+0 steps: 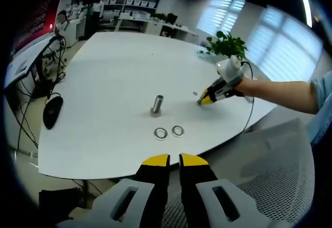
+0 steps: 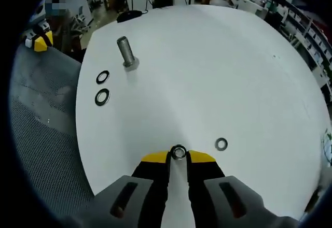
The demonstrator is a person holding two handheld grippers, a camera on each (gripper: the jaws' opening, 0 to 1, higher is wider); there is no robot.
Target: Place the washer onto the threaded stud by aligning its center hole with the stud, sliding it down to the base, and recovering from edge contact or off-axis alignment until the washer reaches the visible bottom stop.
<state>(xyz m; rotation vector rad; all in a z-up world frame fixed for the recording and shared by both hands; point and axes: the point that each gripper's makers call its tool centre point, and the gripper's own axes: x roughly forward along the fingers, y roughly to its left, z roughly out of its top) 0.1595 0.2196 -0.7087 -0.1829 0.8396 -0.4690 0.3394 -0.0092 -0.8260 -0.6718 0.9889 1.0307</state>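
White and broad, the table [image 1: 119,72] carries the whole scene, with office shelving, desks and bright blinds behind it in the left gripper view. At the far left of that view a dark computer mouse [image 1: 52,111] lies near the table edge beside trailing cables. Toward the middle the threaded stud [image 1: 157,105] stands upright on its base, and just in front of it two washers lie flat side by side, the left washer [image 1: 160,133] and the right washer [image 1: 178,130], close together but apart from the stud. The left gripper [image 1: 174,159] hangs short of the table's near edge above a grey mesh chair, its yellow-tipped jaws nearly together with a thin gap and nothing between them. Further right a small washer [image 1: 195,93] rests alone on the table, and just beside it the right gripper [image 1: 201,101] has its tips down at the surface, held by a person's hand [image 1: 248,87] with a blue sleeve; a potted plant [image 1: 226,45] stands behind. In the right gripper view the stud [image 2: 126,52] sits upper left with the pair of washers [image 2: 102,87] next to it, well apart from the right gripper [image 2: 178,155], whose jaws pinch a washer [image 2: 178,152] by its edge at the tips. The lone washer [image 2: 221,144] lies just to the right of those tips.
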